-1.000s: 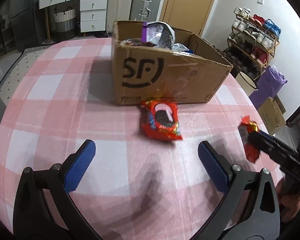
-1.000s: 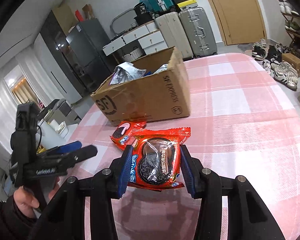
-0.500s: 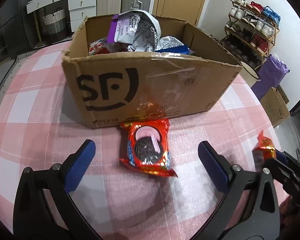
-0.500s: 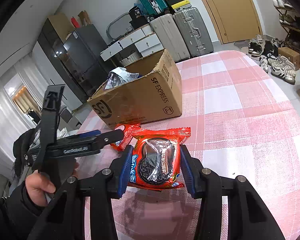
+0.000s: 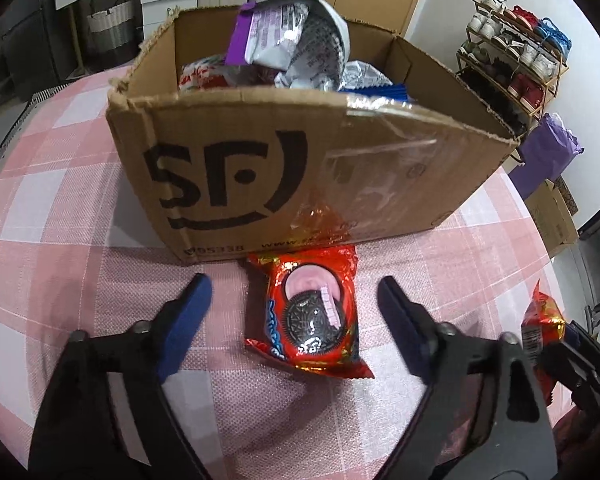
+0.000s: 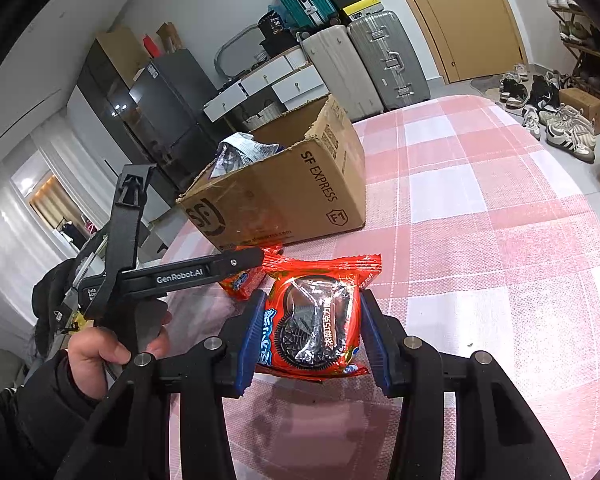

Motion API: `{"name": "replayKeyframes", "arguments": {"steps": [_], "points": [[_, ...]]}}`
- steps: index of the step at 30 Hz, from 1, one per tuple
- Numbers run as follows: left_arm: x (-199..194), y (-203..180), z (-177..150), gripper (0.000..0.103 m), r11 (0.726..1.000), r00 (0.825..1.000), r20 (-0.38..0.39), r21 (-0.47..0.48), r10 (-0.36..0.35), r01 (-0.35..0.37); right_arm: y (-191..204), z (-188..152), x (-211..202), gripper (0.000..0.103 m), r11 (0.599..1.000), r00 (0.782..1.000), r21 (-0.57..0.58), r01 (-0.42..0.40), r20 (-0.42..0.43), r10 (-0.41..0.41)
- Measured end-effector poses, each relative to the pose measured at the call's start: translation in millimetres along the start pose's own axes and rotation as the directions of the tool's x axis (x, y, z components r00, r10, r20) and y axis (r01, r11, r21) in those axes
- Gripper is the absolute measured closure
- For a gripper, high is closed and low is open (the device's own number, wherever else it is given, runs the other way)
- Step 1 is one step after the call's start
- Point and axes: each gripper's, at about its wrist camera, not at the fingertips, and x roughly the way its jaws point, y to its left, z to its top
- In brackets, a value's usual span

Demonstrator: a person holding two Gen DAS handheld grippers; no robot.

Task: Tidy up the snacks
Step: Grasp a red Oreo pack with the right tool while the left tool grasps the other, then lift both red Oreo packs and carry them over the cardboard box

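Straddling the loose red cookie packet (image 5: 314,316), the left claw (image 5: 290,304) hangs with its blue fingers (image 5: 186,312) spread wide, one on each side and neither touching the wrapper. That packet lies flat on the pink-checked worktop (image 5: 60,184), dead ahead of the left claw and between its fingers, its long axis running roughly along the claw's own line, toward the cardboard SF box (image 5: 292,160). Its far crimped end sits just beside the foot of the box's front wall, perhaps touching it; I cannot tell which. So the left claw is plainly the nearer one, and closing should catch the packet across its short width.

The right claw (image 6: 311,330) is busy: its fingers are narrowed onto a second red cookie packet (image 6: 318,320), pinched by both side edges and held above the worktop, well short of the box. Seen from the right wrist, the left claw's tip (image 6: 244,259) reaches over the loose packet (image 6: 242,282) by the box's near corner (image 6: 276,200). Other snack bags already fill the box, a silver-and-purple one (image 5: 288,36) standing tallest.
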Motion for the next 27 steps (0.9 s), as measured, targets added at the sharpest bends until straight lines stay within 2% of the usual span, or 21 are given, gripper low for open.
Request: {"name": "replayKeyframes", "arguments": {"steps": [3, 5, 7, 10, 15, 21, 27], "points": [[6, 3, -1, 0.040, 1.000, 1.000, -0.021, -0.001, -0.015, 0.015, 0, 0, 0, 0.057, 1.000, 1.000, -0.001, -0.001, 0.000, 0.001], [7, 3, 2, 0.046, 1.000, 1.000, -0.018, 0.002, -0.023, 0.023, 1, 1, 0, 0.057, 1.000, 1.000, -0.002, -0.002, 0.003, 0.002], [9, 2, 3, 0.061, 0.999, 0.999, -0.027, 0.011, -0.038, 0.038, 1, 1, 0, 0.057, 1.000, 1.000, -0.001, -0.002, 0.003, 0.002], [10, -7, 4, 0.062, 0.997, 0.997, -0.049, 0.056, -0.056, 0.059, 3, 1, 0, 0.057, 1.000, 1.000, 0.008, -0.003, -0.003, 0.003], [8, -12, 11, 0.062, 0.997, 0.997, -0.053, 0.055, -0.059, 0.062, 15, 2, -5, 0.057, 1.000, 1.000, -0.020, -0.005, -0.012, 0.005], [-13, -20, 12, 0.062, 0.995, 0.999, -0.011, 0.086, -0.052, 0.052, 26, 1, -17, 0.057, 1.000, 1.000, -0.028, -0.002, 0.005, 0.002], [-47, -25, 9, 0.062, 0.995, 0.998, 0.028, 0.079, -0.064, 0.061, 40, 0, -32, 0.057, 0.999, 1.000, -0.049, 0.000, 0.026, 0.001]]}}
